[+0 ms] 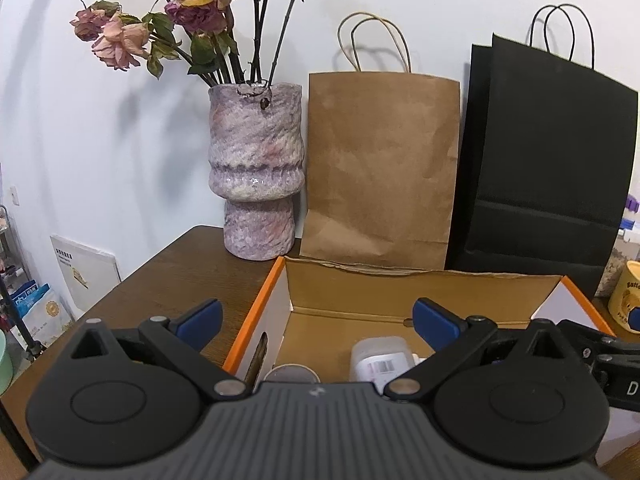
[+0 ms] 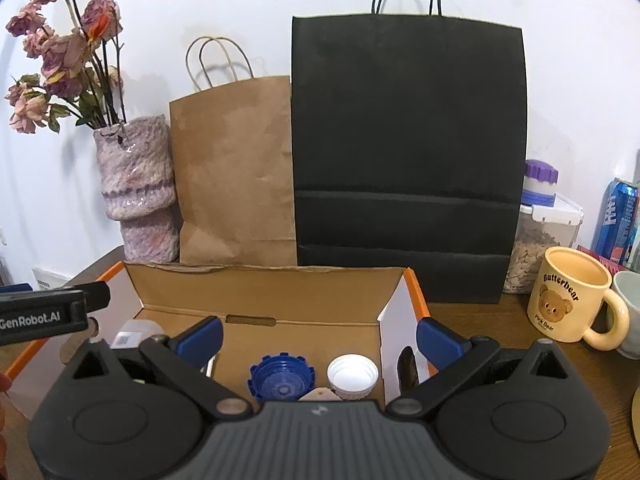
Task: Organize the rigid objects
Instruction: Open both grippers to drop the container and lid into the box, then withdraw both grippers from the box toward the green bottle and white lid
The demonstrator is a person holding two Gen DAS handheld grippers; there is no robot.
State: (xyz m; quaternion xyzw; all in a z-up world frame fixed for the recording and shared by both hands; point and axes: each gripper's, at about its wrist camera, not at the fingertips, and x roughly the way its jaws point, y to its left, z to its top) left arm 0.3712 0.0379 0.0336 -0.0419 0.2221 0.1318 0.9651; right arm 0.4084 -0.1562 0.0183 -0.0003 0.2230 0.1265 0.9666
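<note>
Cardboard box point(image 2: 256, 292) on table: right wrist view alone shows blue cap point(image 2: 280, 380) and white cap point(image 2: 352, 374) inside. Left gripper point(image 1: 316, 320) and right gripper point(image 2: 320, 340) gape wide, empty.

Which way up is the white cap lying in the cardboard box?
Open side up. In the right wrist view the white cap shows its hollow inside and ribbed rim, on the floor of the cardboard box beside the blue cap.

White wall point(image 2: 560, 60), brown wooden table point(image 1: 180, 272)
</note>
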